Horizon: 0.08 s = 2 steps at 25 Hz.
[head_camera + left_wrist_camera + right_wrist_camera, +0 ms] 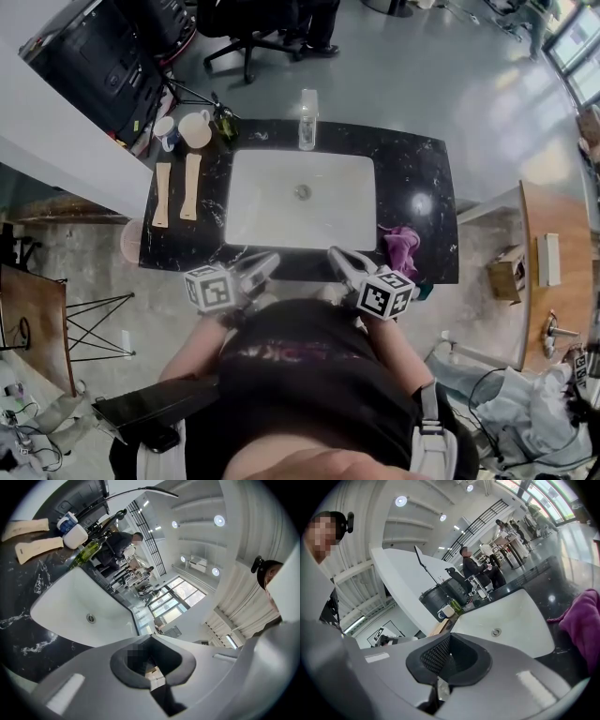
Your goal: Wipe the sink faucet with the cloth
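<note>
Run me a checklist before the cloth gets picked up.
1. Cloth found: the purple cloth lies loose on the counter, right of the sink. Ok.
2. Right gripper empty: nothing between its jaws. Ok.
3. Right jaws apart for a grasp: they are shut. Not ok.
4. Left gripper out of the way: it sits at the counter's front edge, shut and empty, on the far side from the cloth. Ok.
5. Faucet clear: it stands at the sink's far rim with an empty basin before it. Ok.
6. Cloth damp enough to wipe: cannot tell.
</note>
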{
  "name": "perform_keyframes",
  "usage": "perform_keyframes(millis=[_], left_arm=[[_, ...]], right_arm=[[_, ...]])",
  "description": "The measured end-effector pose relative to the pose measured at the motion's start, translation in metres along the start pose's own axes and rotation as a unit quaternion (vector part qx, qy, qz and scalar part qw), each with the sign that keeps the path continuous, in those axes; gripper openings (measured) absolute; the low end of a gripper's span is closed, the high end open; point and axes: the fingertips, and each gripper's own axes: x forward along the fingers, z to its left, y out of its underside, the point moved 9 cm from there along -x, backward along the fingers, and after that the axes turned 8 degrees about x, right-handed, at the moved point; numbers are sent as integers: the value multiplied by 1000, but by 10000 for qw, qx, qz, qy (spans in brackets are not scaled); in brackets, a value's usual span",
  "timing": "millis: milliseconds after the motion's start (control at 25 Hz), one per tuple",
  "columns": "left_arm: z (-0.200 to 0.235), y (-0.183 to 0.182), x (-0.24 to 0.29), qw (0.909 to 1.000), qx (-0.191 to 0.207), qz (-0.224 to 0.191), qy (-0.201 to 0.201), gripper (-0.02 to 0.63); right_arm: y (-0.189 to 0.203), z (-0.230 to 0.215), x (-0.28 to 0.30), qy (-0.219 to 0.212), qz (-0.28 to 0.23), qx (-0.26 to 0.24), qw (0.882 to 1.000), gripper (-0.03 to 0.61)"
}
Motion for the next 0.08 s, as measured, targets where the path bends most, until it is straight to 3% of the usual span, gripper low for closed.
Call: perform_keyframes(millis=[80], left_arm=[[1, 0, 0, 10000, -2, 5, -8, 2]], right_arm=[[0, -1, 0, 12, 7, 0, 10000, 11]])
